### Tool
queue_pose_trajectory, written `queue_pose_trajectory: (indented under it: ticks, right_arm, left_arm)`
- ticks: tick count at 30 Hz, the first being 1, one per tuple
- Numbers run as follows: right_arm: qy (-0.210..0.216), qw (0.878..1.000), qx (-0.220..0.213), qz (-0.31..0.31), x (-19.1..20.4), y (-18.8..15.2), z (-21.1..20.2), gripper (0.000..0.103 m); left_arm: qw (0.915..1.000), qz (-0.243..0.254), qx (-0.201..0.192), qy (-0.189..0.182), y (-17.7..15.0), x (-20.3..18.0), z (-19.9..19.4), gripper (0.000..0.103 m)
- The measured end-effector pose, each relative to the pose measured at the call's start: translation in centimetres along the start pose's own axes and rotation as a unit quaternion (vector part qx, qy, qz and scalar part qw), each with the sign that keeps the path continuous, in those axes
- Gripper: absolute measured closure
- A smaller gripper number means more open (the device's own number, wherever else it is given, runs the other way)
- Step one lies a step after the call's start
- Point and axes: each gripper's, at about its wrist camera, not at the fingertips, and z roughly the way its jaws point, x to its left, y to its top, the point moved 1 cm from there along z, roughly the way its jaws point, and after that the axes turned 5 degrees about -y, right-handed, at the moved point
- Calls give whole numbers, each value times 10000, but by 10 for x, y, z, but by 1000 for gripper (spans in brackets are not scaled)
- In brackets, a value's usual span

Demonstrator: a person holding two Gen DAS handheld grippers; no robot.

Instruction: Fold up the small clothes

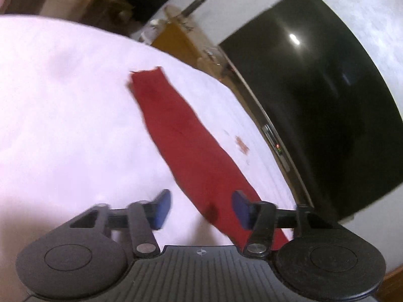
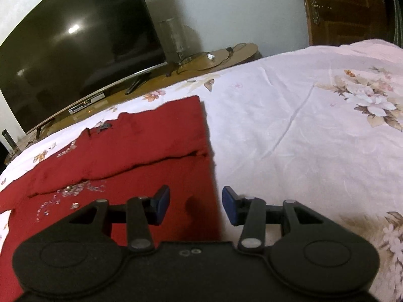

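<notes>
A red garment [image 2: 141, 156] lies flat on a bed covered with a white floral sheet [image 2: 302, 130]. In the right wrist view it spreads across the lower left of the bed, with one straight edge running from near the far side of the bed down toward the camera. A fold line crosses it from left to right, and small silvery sequins [image 2: 73, 193] glitter on the cloth near that line and along its far edge.

The right claw [image 2: 195, 207] hangs over the straight edge of the garment. Its blue pads [image 2: 162, 205] stand partly apart: the left pad is over red cloth and the right pad over bare sheet. Nothing is pinched between them.

In the left wrist view, which is blurred, the garment [image 1: 186, 136] looks like a long narrow red strip running from the middle of the sheet [image 1: 63, 115] down to the claw. The left claw [image 1: 201, 210] is also partly spread, with its pads [image 1: 161, 209] clear of each other. The near end of the cloth lies below the gap and passes under the right-hand finger; the pads do not press on it, so the claw holds nothing.

Beyond the bed a dark television [image 2: 75, 45] stands on a wooden cabinet [image 2: 226, 55], where a cable and a clear cylindrical container [image 2: 173, 40] also sit. A brown wooden door [image 2: 347, 7] shows at the upper right of the right wrist view.
</notes>
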Motion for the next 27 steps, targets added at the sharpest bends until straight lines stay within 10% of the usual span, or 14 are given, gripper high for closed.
queue_pose_trajectory:
  ticks: [6, 18, 20, 25, 27]
  right_arm:
    - [-39, 9998, -189, -47, 24, 3, -21, 54]
    - [-124, 9995, -301, -37, 33, 6, -39, 52]
    - [-118, 9994, -314, -52, 33, 7, -39, 52]
    - [-106, 9996, -252, -21, 32, 3, -34, 51]
    - [-85, 9998, -199, -23, 34, 0, -31, 51]
  left_arm:
    - [9976, -653, 187, -122, 25, 29, 34, 95]
    - [9977, -532, 247, -346, 31, 28, 48, 95]
    - [9973, -634, 184, -321, 32, 28, 42, 90]
    - [9955, -685, -235, -609, 30, 22, 19, 36]
    - [9967, -590, -268, -488, 34, 19, 20, 35]
